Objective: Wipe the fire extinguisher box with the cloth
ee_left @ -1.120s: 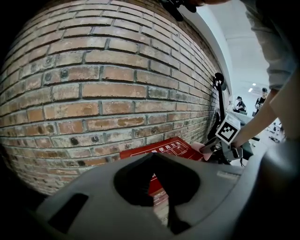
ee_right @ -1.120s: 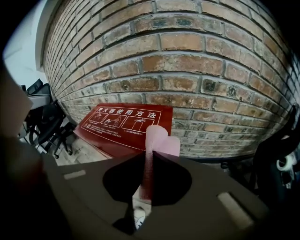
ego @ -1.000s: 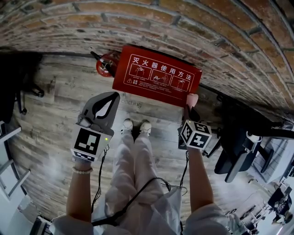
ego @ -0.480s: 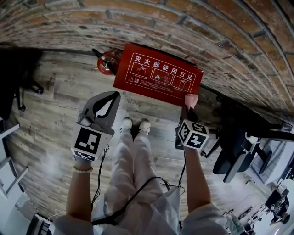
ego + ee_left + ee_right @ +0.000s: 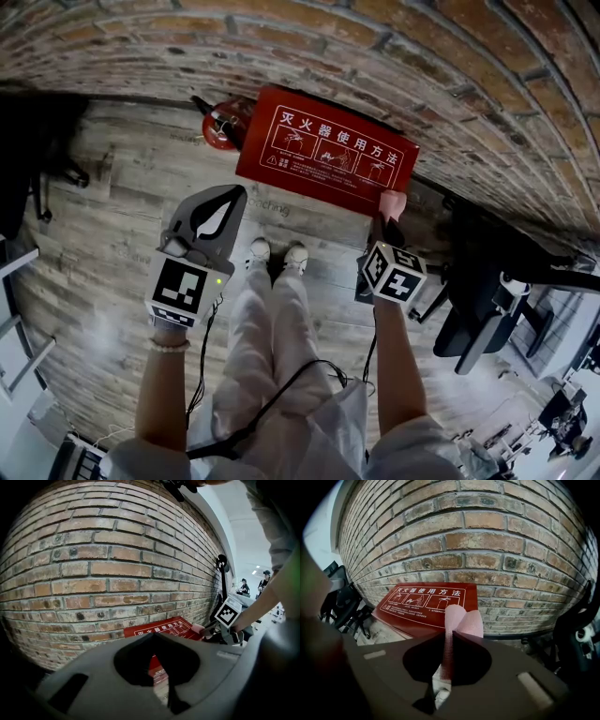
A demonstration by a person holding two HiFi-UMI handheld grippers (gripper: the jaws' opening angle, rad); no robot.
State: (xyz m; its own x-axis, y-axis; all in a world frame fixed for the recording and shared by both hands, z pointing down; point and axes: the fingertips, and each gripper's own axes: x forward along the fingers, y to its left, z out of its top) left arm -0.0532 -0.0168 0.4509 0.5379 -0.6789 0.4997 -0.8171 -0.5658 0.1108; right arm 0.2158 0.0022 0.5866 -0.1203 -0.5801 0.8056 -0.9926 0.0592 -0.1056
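1. The jaws of the right gripper [image 5: 449, 633] are pressed together on a folded pink cloth [image 5: 462, 617]. The cloth is pinched between the tips and stands out beyond them as a rounded fold.
2. The jaws of the left gripper [image 5: 153, 635] are closed tip to tip, and nothing is held between them (only a heart-shaped gap is left behind the tips).
3. The cloth is set against the near right corner of the flat red fire extinguisher box [image 5: 326, 150], whose top face is printed with white characters and small pictures. In the head view the cloth is seen touching the box's edge there.
4. The box is placed at the foot of the reddish-brown brick wall [image 5: 394, 47], on the grey wooden plank floor [image 5: 103, 216].
5. The left gripper is held well apart from the box, above the floor, with its closed tips pointed towards the box's left end. Two white shoes [image 5: 277, 255] are seen between the two grippers.
6. A round red fire extinguisher [image 5: 220, 127] is stood just beside the box's left end, close to the wall.
7. A black office chair [image 5: 487, 300] is seen further to the right (partly cut off by the edge of the view).
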